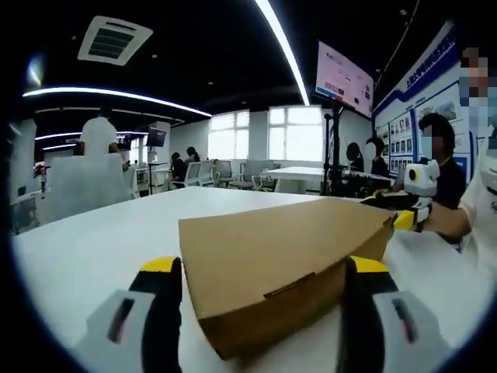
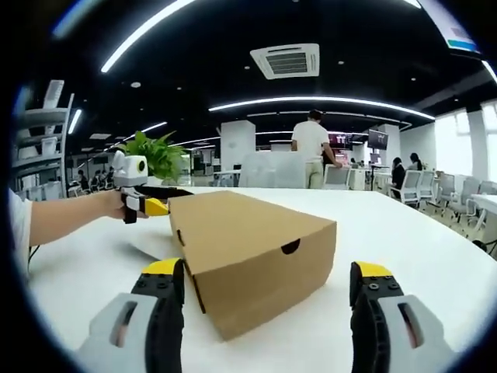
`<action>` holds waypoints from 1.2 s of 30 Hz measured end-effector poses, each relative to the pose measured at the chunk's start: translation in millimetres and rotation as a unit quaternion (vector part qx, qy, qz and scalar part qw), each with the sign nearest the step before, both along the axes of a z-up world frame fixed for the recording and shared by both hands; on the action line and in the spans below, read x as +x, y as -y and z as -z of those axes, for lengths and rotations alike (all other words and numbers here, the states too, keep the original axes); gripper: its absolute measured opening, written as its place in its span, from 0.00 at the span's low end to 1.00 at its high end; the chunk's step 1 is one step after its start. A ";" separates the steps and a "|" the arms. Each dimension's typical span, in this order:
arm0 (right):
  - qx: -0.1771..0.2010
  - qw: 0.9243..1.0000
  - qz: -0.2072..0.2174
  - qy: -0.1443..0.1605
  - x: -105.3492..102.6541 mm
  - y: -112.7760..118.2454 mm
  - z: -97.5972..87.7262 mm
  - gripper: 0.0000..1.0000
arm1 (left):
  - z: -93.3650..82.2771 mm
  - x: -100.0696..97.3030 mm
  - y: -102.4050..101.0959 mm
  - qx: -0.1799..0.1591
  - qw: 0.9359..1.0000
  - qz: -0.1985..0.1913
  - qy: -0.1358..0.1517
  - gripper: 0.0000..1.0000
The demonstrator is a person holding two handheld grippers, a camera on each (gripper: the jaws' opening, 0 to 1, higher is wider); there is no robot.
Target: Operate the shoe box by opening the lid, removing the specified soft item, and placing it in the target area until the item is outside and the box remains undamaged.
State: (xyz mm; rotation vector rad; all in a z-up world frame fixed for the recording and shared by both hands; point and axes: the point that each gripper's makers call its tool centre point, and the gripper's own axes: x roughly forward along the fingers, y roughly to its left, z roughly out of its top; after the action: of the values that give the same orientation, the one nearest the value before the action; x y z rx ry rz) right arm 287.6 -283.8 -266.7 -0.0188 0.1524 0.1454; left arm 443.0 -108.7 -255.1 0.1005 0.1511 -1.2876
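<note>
Shoe box (image 1: 283,260) of plain brown cardboard sits shut on the white table (image 1: 93,241), lid down flat, and it lies dead ahead at twelve o'clock in the left gripper view, one corner pointing back between the jaws. Left gripper (image 1: 264,326) is spread wide, its yellow-tipped jaws standing apart at either side of that near corner, touching nothing. Over in the right gripper view the same box (image 2: 248,256) shows its end wall with a half-round finger notch (image 2: 290,247), and the right gripper (image 2: 268,326) is spread just as wide, jaws flanking the box's near corner, clear of the cardboard. At ten o'clock in that view a hand (image 2: 116,203) holds the other gripper by the box's far end. Behind it, a green potted plant (image 2: 159,155); farther back, a person in a white shirt (image 2: 311,148) stands among desks.
</note>
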 end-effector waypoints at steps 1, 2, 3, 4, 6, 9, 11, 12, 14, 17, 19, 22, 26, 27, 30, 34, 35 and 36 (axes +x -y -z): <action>-0.001 1.000 -0.005 -0.001 1.4 -2.4 1.1 0.91 | 0.8 -0.4 0.3 0.001 1.000 0.001 -0.001 0.90; -0.001 1.000 -0.012 -0.008 3.5 -6.9 4.4 0.91 | 2.6 -0.9 0.4 0.003 1.000 0.000 -0.004 0.90; -0.002 1.000 -0.014 -0.014 4.6 -9.0 6.8 0.91 | 2.9 -1.4 0.4 0.000 1.000 0.000 -0.005 0.90; -0.004 1.000 -0.014 -0.010 7.3 -11.0 5.7 0.91 | 2.6 -1.5 0.6 -0.004 1.000 0.000 -0.007 0.90; -0.009 1.000 -0.016 -0.010 11.3 -13.9 4.9 0.91 | 3.1 -1.0 0.7 -0.008 1.000 0.002 -0.009 0.91; -0.015 1.000 -0.023 -0.009 17.8 -20.2 3.1 0.91 | 5.1 -1.2 0.6 -0.018 1.000 0.003 -0.017 0.91; -0.017 1.000 -0.022 -0.008 19.8 -21.0 3.4 0.90 | 5.5 -1.3 0.7 -0.020 1.000 0.002 -0.022 0.92; -0.018 1.000 -0.018 -0.014 20.9 -19.6 4.6 0.90 | 4.9 -1.3 0.9 -0.020 1.000 0.003 -0.019 0.92; -0.009 1.000 -0.022 -0.012 22.0 -20.9 3.1 0.90 | 3.8 -2.1 1.5 -0.020 1.000 0.006 -0.016 0.91; -0.006 1.000 -0.025 -0.009 21.6 -22.1 3.5 0.88 | 4.0 -1.3 0.7 -0.022 1.000 0.006 -0.017 0.91; -0.004 1.000 -0.028 -0.007 22.0 -22.4 3.7 0.88 | 3.8 -1.1 1.1 -0.025 1.000 0.007 -0.017 0.91; -0.002 1.000 -0.028 -0.007 22.7 -21.8 3.6 0.88 | 3.7 -1.0 1.8 -0.026 0.999 0.006 -0.018 0.90; 0.003 0.999 -0.031 -0.004 22.2 -26.1 2.9 0.92 | 4.4 -2.2 2.1 -0.028 0.999 0.004 -0.019 0.90; -0.026 0.999 -0.029 -0.013 22.2 -24.5 6.7 0.92 | 4.3 -2.1 2.1 -0.029 0.999 0.004 -0.019 0.90; -0.028 0.999 -0.022 -0.014 23.1 -23.6 7.0 0.90 | 4.5 -2.0 2.2 -0.032 0.999 0.003 -0.019 0.90; 0.003 1.000 -0.018 -0.005 24.3 -21.2 2.7 0.90 | 4.3 -1.8 2.2 -0.027 0.999 0.003 -0.021 0.89; 0.005 1.000 -0.020 -0.005 25.0 -19.9 2.7 0.90 | 4.5 -1.4 1.7 -0.026 0.999 0.003 -0.021 0.89; 0.007 1.000 -0.021 -0.005 25.3 -19.6 2.4 0.90 | 4.6 -1.3 1.3 -0.026 0.999 0.003 -0.020 0.88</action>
State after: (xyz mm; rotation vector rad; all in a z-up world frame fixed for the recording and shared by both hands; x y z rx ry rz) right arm 312.9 -264.1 -269.1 -0.0069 0.1603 0.1888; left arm 441.7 -110.0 -259.7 0.0312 0.1522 -1.2992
